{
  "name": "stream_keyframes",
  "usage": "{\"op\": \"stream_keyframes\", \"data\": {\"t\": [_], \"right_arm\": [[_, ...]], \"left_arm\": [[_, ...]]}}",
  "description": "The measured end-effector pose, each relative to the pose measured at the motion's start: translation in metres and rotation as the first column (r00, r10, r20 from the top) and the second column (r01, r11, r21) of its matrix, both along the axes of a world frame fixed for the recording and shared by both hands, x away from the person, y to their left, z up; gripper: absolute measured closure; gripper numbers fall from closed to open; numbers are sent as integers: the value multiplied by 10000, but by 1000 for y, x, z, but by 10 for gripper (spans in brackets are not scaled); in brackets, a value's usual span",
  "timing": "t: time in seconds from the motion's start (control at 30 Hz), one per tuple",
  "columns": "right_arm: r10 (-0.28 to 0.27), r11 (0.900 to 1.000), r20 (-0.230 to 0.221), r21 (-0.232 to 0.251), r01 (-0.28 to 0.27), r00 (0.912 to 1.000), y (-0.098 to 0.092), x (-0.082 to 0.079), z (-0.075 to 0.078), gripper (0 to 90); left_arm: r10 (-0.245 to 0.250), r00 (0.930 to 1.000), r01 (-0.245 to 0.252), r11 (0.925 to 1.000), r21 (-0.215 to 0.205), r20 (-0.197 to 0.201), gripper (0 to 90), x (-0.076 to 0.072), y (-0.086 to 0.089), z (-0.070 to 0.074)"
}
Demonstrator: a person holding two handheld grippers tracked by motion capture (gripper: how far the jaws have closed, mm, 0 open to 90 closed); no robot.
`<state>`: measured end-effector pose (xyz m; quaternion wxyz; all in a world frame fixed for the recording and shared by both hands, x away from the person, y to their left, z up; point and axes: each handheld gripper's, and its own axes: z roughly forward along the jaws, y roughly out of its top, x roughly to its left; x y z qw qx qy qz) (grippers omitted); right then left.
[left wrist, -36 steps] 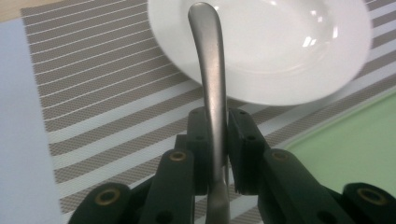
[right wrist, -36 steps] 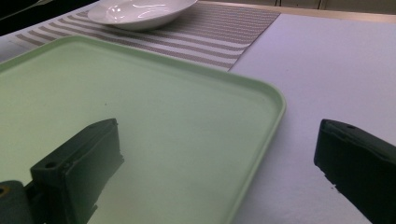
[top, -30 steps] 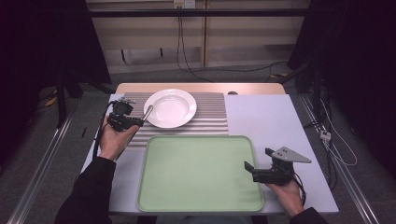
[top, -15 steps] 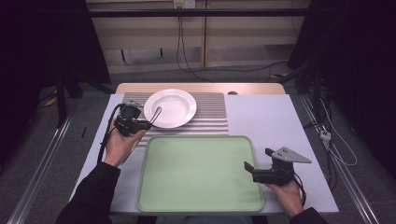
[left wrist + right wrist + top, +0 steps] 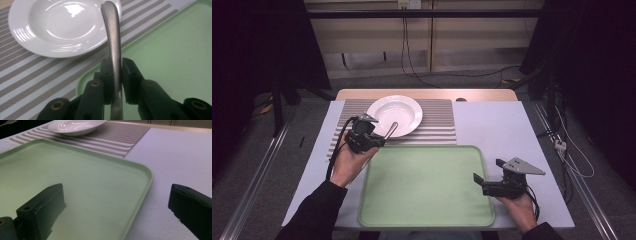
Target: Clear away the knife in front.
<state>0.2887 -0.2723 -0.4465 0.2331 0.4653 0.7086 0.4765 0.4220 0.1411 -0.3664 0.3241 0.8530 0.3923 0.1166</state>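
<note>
My left gripper (image 5: 379,140) (image 5: 116,75) is shut on the handle of a metal utensil (image 5: 113,42) (image 5: 391,130), whose free end points toward the white plate (image 5: 395,115) (image 5: 62,25). It hovers over the striped placemat (image 5: 437,125) at the far left corner of the green tray (image 5: 427,185) (image 5: 170,50). The utensil's other end is hidden behind the jaws. My right gripper (image 5: 477,181) (image 5: 115,207) stands open by the tray's near right edge, one jaw over the tray (image 5: 62,177), one over the table, nothing between them.
The white table top (image 5: 502,125) lies bare to the right of the placemat. The plate (image 5: 75,126) sits on the placemat's far part. Cables hang beyond the table's far edge.
The left gripper has carried the utensil rightward, from the placemat's left edge to the tray's far left corner. The right gripper has kept still.
</note>
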Motion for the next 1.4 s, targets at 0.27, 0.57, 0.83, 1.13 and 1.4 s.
{"op": "stream_keyframes", "data": {"t": [0.27, 0.57, 0.83, 1.13, 1.4], "right_arm": [[16, 10000, -34, -13, -16, 10000, 1, 0, 0, 5], [27, 10000, -19, -21, -27, 10000, 1, 0, 0, 5], [16, 10000, -17, -34, -16, 10000, 0, -1, 0, 5], [-79, 10000, -52, 8, 79, 10000, -1, -1, 0, 5], [-23, 10000, -20, 25, 23, 10000, -1, -1, 0, 5]], "left_arm": [[-345, 9992, 350, 9991, 235, -217, 798, -11, -15, -7], [-802, 9947, 836, 9952, 515, -649, 798, -22, -34, -22], [-915, 9886, 1011, 9919, 764, -1198, 797, -24, -41, -42], [-888, 9820, 1073, 9886, 1056, -1669, 797, -28, -49, -58], [-682, 9820, 835, 9932, 809, -1761, 795, -30, -49, -65]]}}
